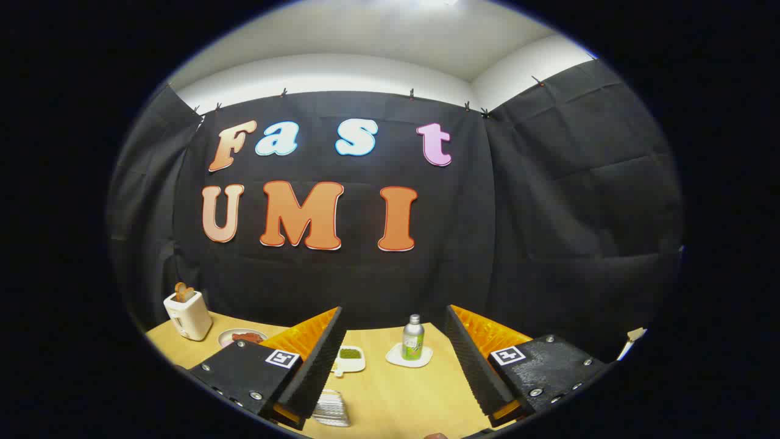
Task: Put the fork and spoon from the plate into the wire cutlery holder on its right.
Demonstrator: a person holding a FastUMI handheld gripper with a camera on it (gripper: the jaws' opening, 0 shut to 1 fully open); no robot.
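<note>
- Partly hidden behind the left finger (311,366) of the gripper (393,366), jaws wide apart: wire cutlery holder (332,407), lower part cut off by the view's rim.
- Half covered by the same finger: small plate (241,336) with something reddish, too small to name.
- Too small to tell: green contents of the white dish (350,356).
- Unreadable at this size: bottle (413,338) label.
- Clipped at the rim: pale object (631,341) at the far right, table (402,396) near edge.
</note>
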